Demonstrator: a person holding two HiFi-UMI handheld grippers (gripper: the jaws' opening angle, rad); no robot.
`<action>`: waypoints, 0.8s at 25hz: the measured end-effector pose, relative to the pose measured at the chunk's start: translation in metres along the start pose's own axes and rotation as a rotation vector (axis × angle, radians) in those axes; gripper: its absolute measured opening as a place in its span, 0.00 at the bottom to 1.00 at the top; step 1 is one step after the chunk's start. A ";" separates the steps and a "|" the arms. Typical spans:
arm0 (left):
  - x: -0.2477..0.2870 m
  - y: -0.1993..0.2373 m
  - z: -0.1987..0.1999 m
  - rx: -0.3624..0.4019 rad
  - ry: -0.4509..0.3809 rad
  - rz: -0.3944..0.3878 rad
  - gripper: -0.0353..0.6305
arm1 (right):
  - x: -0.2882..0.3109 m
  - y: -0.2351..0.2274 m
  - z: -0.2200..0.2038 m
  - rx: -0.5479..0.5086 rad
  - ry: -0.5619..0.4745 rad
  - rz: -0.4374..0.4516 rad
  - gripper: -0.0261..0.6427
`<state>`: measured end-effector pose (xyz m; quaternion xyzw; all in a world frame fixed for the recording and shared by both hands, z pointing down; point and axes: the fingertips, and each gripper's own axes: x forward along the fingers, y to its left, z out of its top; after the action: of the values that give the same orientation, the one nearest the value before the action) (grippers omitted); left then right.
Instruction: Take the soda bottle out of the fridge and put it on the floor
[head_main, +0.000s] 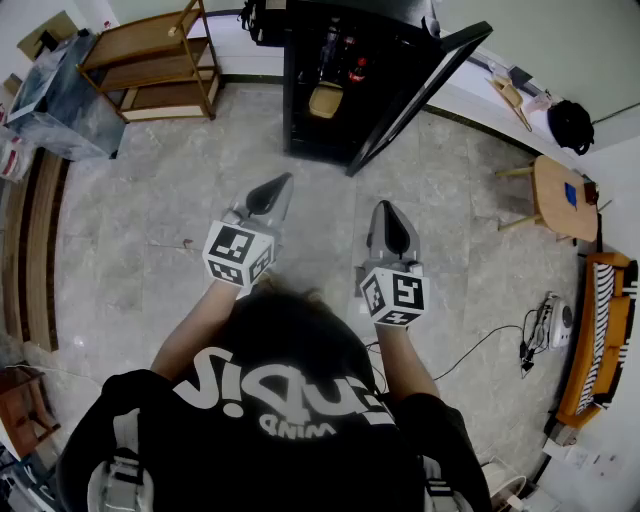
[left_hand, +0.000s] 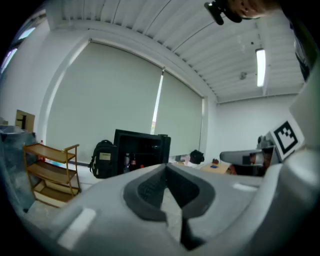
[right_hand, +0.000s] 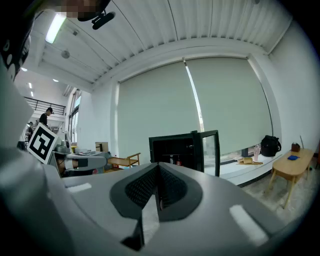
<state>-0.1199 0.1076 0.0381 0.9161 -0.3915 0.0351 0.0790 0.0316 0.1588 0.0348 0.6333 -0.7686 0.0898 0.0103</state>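
The black fridge (head_main: 335, 95) stands across the floor ahead of me with its glass door (head_main: 415, 95) swung open to the right. Bottles stand inside on a shelf, one with a red cap, the soda bottle (head_main: 358, 68); it shows small in the left gripper view (left_hand: 134, 161) and the right gripper view (right_hand: 177, 160). My left gripper (head_main: 283, 181) and right gripper (head_main: 385, 208) are held side by side well short of the fridge, both pointing toward it. Each is shut with nothing between its jaws, as the left gripper (left_hand: 166, 168) and right gripper (right_hand: 158, 165) show in their own views.
A wooden shelf unit (head_main: 160, 60) stands left of the fridge, with a black backpack (left_hand: 102, 159) between them. A round wooden table (head_main: 560, 195) and another dark bag (head_main: 570, 125) are at the right. A cable and a white device (head_main: 550, 320) lie on the floor at the right.
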 end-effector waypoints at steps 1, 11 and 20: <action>0.000 0.001 0.000 0.000 0.000 0.000 0.06 | 0.001 0.001 0.000 0.003 -0.001 -0.001 0.03; -0.005 0.018 -0.002 -0.013 0.001 -0.007 0.06 | 0.007 0.012 -0.003 0.030 -0.001 0.008 0.03; -0.014 0.039 -0.007 0.001 0.009 -0.061 0.06 | 0.014 0.028 -0.008 0.019 -0.010 -0.045 0.03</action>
<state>-0.1574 0.0919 0.0474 0.9276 -0.3628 0.0367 0.0813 0.0004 0.1517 0.0407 0.6508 -0.7534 0.0936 0.0024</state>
